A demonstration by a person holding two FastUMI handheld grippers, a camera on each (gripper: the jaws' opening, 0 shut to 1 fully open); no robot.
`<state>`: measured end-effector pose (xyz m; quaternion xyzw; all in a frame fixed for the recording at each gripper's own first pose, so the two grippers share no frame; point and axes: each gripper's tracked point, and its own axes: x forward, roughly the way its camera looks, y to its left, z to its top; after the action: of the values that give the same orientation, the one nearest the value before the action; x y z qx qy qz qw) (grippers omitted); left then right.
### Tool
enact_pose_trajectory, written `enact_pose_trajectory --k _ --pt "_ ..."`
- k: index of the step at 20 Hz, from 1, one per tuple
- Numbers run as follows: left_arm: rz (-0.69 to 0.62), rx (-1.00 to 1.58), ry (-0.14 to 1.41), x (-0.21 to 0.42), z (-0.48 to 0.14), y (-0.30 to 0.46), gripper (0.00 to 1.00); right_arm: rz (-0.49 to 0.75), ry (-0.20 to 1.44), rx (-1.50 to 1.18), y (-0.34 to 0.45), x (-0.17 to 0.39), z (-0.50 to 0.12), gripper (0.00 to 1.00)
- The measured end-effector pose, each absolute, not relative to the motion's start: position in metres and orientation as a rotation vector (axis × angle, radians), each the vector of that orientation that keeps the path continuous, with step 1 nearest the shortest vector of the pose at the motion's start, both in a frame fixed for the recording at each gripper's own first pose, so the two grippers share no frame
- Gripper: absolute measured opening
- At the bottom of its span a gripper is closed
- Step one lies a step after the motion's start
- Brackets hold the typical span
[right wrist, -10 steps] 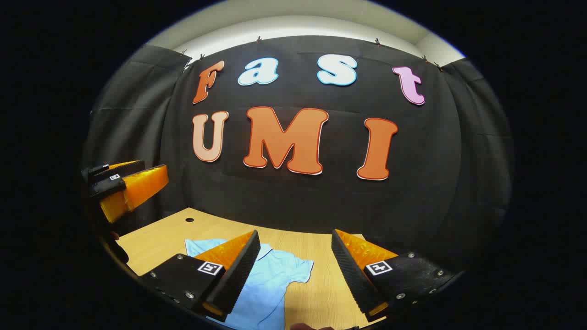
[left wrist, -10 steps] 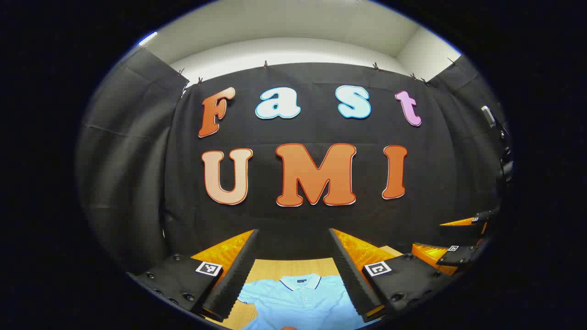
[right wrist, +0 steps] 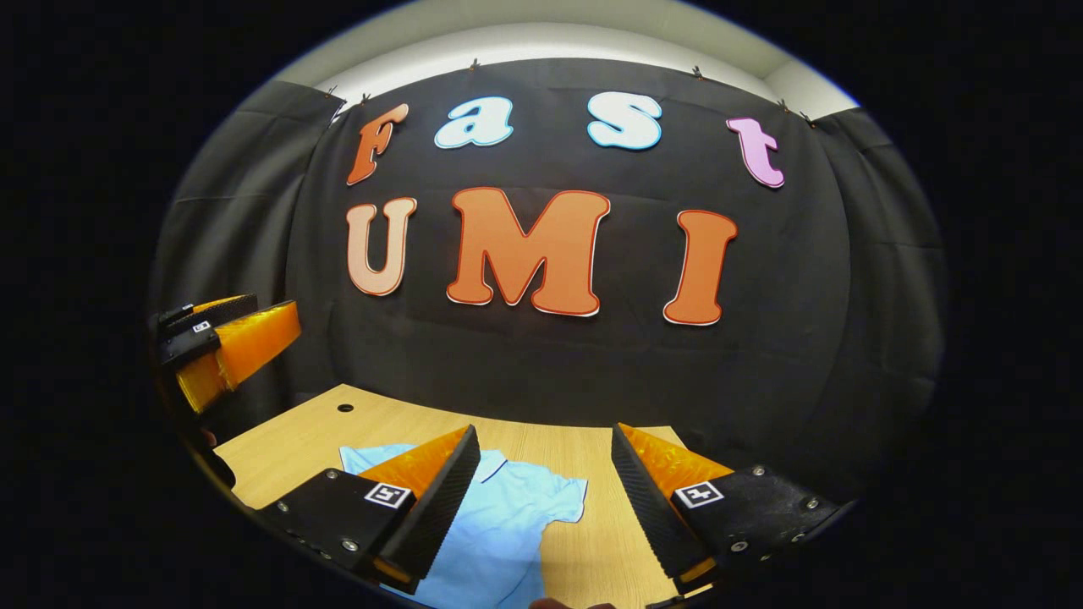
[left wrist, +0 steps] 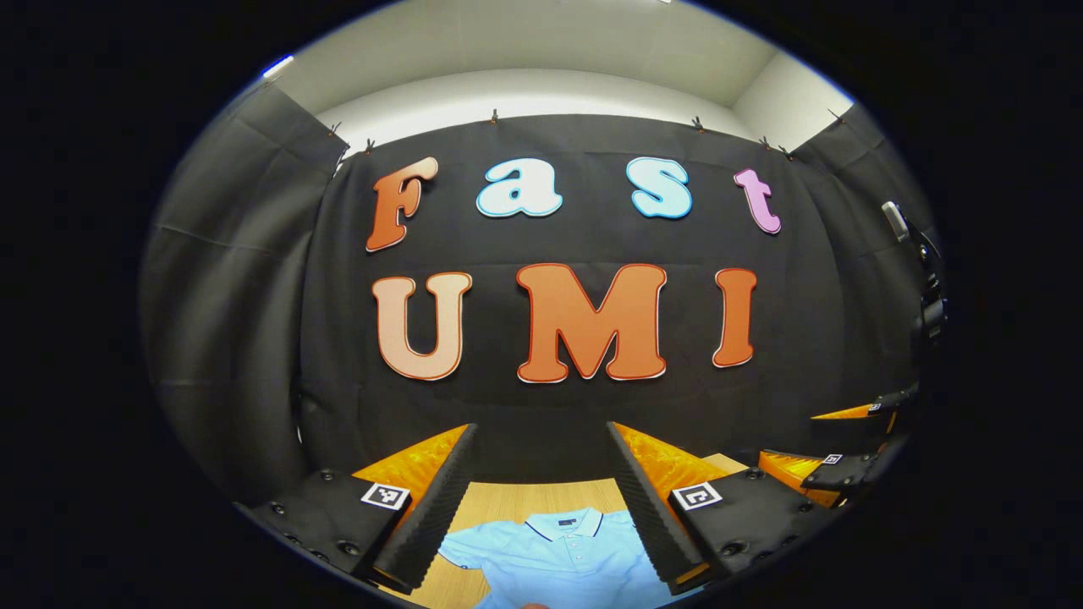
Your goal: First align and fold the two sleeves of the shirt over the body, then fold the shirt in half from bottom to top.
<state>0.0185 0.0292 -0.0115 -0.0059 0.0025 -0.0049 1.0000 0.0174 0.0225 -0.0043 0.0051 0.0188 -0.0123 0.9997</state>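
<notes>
Since the earlier frame both views have shifted only slightly: the wall sits a touch lower in the right gripper view and the light blue short-sleeved polo shirt [left wrist: 563, 554] is a bit further right in the left gripper view. The shirt lies flat, collar toward the wall, on the pale wooden table [right wrist: 321, 431], low in both views, sleeves not yet folded. We see the left gripper [left wrist: 541, 499] with jaws wide apart and empty, above the collar; the right gripper [right wrist: 546, 503] likewise open, over the shirt's right sleeve [right wrist: 554, 499]. Risks, as we judge them: thin fabric could bunch or drag if one finger catches first, and uneven pinches would skew the sleeve alignment. Collar label unreadable; fingers carry square black-and-white markers [left wrist: 385, 496], no legible text.
</notes>
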Motion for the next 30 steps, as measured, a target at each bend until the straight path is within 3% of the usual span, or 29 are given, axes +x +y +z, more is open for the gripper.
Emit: enact_pose_trajectory --k 15,30 --pt "0.032 -0.010 -0.005 0.036 -0.016 0.054 0.96 -0.071 0.182 -0.016 0.002 0.068 -0.047 0.98" --pt "0.126 -0.008 0.010 0.050 -0.035 0.081 0.97 -0.025 0.517 -0.052 -0.015 0.161 -0.161 0.97"
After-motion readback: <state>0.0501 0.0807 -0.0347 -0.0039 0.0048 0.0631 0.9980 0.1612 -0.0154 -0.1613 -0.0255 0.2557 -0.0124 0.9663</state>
